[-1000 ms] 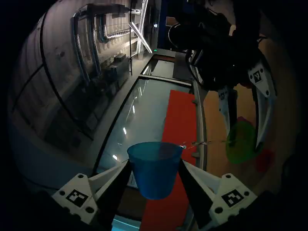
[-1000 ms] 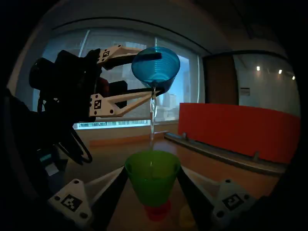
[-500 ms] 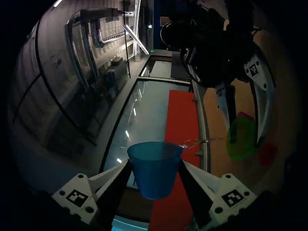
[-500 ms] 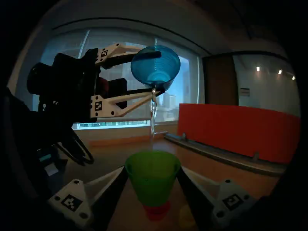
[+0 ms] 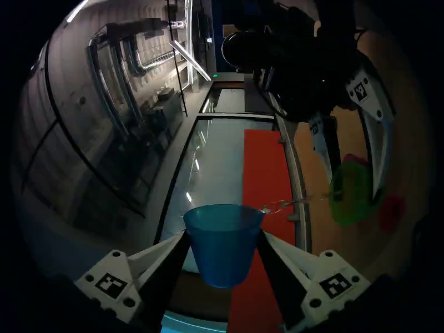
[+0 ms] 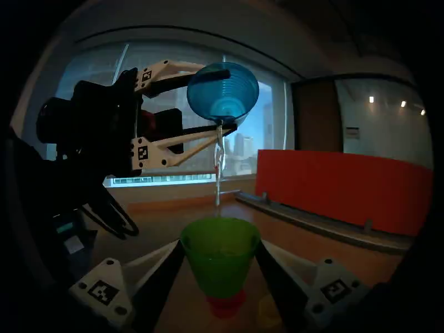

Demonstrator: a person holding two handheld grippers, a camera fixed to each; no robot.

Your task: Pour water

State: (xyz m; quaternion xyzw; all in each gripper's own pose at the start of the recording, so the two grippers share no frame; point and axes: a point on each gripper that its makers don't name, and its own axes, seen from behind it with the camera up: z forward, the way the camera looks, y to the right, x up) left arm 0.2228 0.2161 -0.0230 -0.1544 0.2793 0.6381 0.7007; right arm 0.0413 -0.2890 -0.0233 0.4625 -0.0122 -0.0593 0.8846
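Observation:
My left gripper (image 5: 223,250) is shut on a blue plastic cup (image 5: 223,244), which lies tipped on its side. In the right gripper view the same blue cup (image 6: 223,94) hangs high with its mouth turned toward me, held by the left gripper (image 6: 183,114). A thin stream of water (image 6: 217,177) falls from its rim into a green cup (image 6: 220,261). My right gripper (image 6: 220,266) is shut on that green cup, held upright below the stream. In the left gripper view the green cup (image 5: 349,194) sits between the right gripper's fingers (image 5: 383,150).
A wooden tabletop (image 6: 311,244) lies below, with a red cup (image 6: 225,304) and a yellowish object (image 6: 267,313) on it just behind the green cup. A red panel (image 6: 344,183) stands at the right. Large windows (image 6: 166,161) fill the back wall.
The blue cup has tipped slightly further and the left gripper has shifted a little. Water keeps falling into the green cup, which stays still.

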